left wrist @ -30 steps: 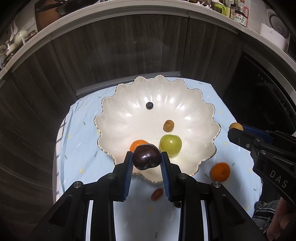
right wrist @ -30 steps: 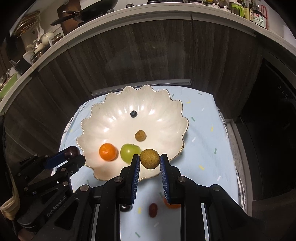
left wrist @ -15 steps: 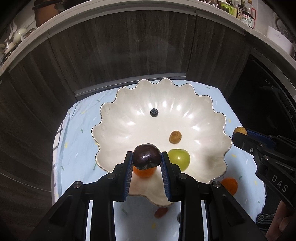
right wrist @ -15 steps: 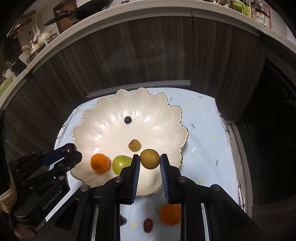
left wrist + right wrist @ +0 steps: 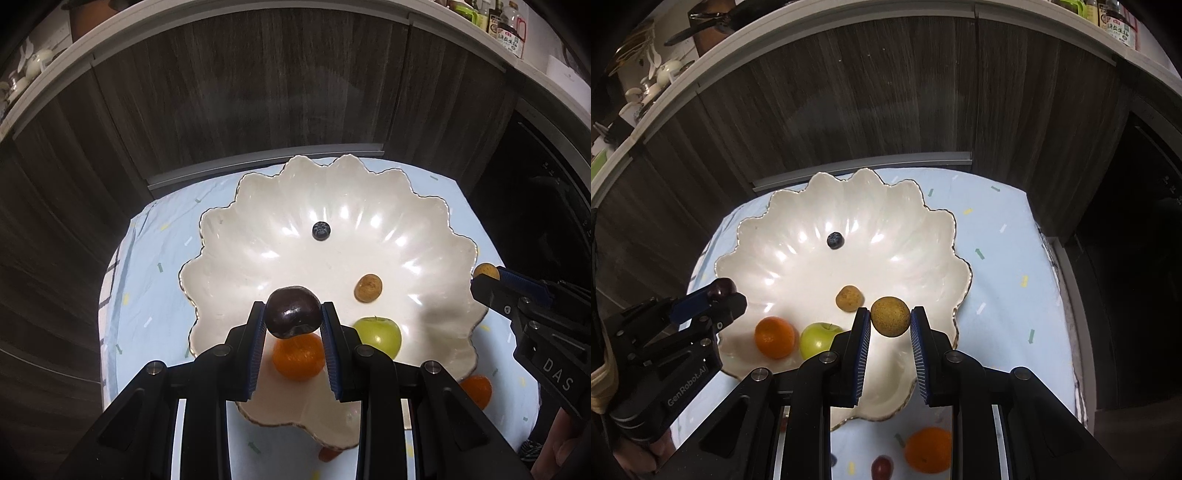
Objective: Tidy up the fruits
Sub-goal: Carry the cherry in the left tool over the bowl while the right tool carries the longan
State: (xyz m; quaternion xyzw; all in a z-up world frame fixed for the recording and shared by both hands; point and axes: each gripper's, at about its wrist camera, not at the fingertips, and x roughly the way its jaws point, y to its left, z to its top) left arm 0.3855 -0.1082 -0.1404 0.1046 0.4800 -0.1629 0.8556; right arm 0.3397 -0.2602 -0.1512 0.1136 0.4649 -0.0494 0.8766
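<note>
left claw clamped on plum over plate | right claw clamped on longan | both light, smooth, bruisable: hold at widest girth, gently
</note>
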